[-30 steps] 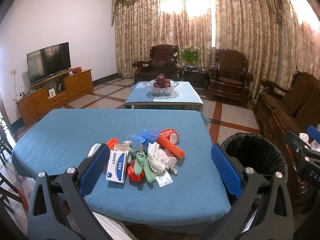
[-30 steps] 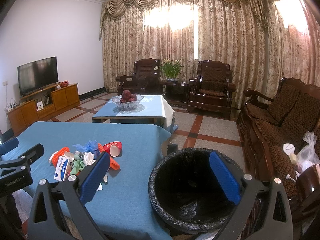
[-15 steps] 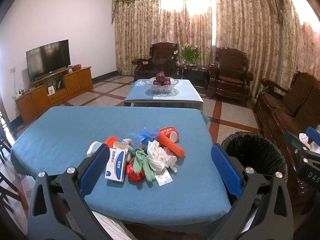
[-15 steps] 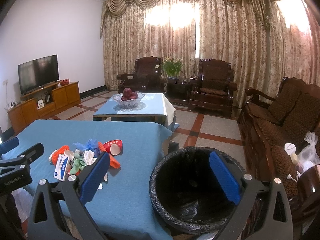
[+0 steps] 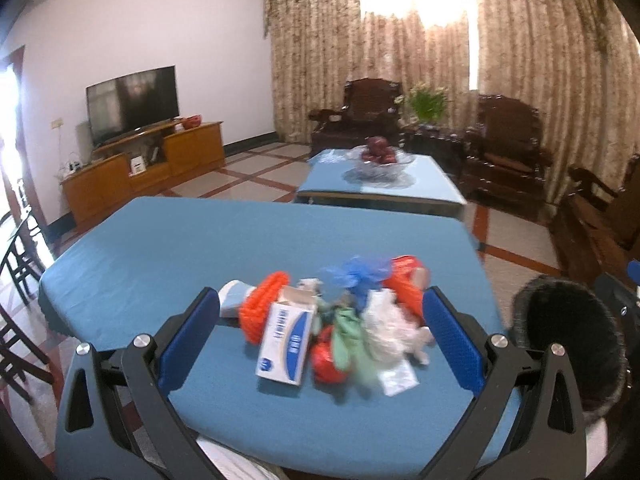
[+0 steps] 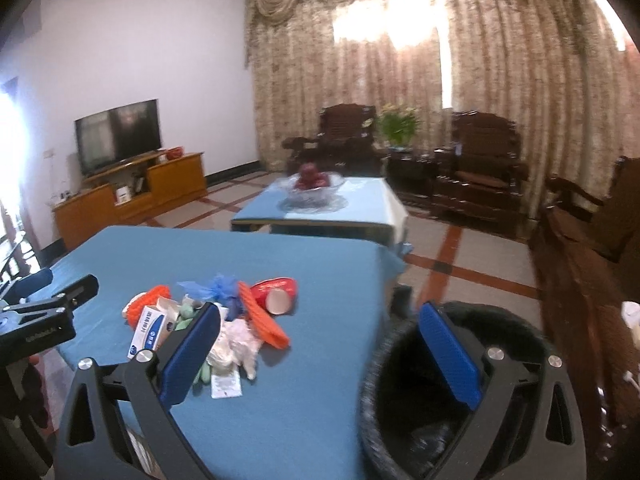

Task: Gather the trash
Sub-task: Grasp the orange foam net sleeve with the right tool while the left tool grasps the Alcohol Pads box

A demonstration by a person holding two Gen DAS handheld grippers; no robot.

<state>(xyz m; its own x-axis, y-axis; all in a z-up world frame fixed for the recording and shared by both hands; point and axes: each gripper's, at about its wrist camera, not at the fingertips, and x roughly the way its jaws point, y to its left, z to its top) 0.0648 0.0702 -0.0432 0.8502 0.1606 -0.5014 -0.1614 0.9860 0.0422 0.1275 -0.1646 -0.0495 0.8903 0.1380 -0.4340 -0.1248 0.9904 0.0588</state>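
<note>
Blue table [image 5: 160,248], jumbled colourful trash pile [image 5: 340,320]

We see a room lit mostly by daylight pushing through the drawn curtains [image 5: 420,0], where a window patch glares white in both views. A second blown-out patch sits at the left edge by the doorway [image 6: 10,152]. The white wall [image 5: 160,20] looks soft and evenly lit. Both pictures are smeared by motion blur: the trash pile [image 5: 340,320] on the blue table [image 5: 160,248] has fuzzy edges, and the bin [image 6: 460,380] rim is streaked. Shadows under the pile are faint. Fisheye bending curves straight lines, and the corners fall to black.
</note>
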